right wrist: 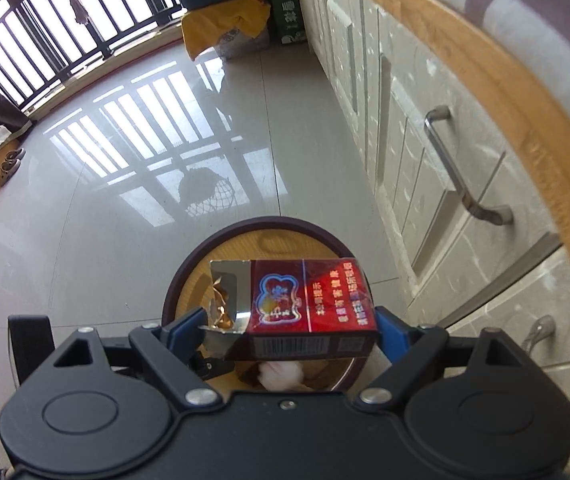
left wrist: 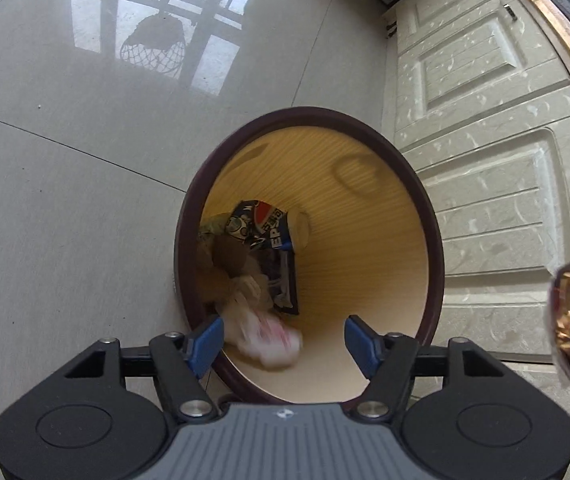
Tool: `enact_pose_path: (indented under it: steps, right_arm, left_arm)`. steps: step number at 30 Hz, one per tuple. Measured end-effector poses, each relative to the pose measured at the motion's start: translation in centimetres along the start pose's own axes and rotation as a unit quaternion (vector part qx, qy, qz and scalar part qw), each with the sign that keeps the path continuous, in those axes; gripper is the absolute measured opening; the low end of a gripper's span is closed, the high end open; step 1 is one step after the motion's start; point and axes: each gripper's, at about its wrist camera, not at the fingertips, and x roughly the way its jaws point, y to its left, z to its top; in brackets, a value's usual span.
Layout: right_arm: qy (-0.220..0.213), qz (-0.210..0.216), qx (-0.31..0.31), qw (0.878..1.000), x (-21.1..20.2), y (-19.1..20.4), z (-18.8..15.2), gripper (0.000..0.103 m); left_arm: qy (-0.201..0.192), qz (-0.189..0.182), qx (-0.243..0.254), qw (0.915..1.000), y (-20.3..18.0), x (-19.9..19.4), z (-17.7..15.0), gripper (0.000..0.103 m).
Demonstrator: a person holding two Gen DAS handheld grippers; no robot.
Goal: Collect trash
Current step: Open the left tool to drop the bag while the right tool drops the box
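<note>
Right wrist view: our right gripper (right wrist: 289,326) clamps cigarette pack (right wrist: 309,304) | centre over bin (right wrist: 189,264) (then release) | left gripper (left wrist: 283,336) open, empty

Around you, glossy grey tiled floor (right wrist: 133,240), cream panelled cabinet doors (left wrist: 481,184) with curved metal handles (right wrist: 461,168), black barred window railing (right wrist: 45,40), green cardboard box (right wrist: 285,8), yellow cloth heap (right wrist: 221,28).

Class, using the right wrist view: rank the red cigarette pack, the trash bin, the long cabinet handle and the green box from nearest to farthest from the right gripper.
1. Red cigarette pack, between the right gripper pads.
2. Trash bin, directly below.
3. Long cabinet handle, up on the right.
4. Green box, far end of the floor.
</note>
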Motion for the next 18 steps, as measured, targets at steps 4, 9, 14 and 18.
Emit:
enact_pose_path:
  steps: [4, 9, 14, 18]
  right_arm:
    - [0.017, -0.003, -0.009, 1.0, 1.6, 0.7, -0.1, 0.089]
    - [0.032, -0.003, -0.015, 0.999, 3.3, 1.0, -0.1, 0.09]
    - [0.035, -0.008, -0.044, 0.998, 4.6, 2.0, 0.6, 0.09]
    - [0.042, -0.006, -0.071, 0.997, 5.3, 2.4, 0.6, 0.101]
  left_arm:
    - [-0.004, 0.016, 0.023, 0.9996, -0.2, -0.4, 0.2, 0.067]
    - [0.003, 0.047, 0.056, 0.9973, -0.5, -0.9, 0.3, 0.067]
    - [0.009, 0.072, 0.094, 0.9929, -1.1, -1.2, 0.2, 0.068]
    - [0.008, 0.08, 0.11, 0.9907, -1.4, -1.6, 0.2, 0.078]
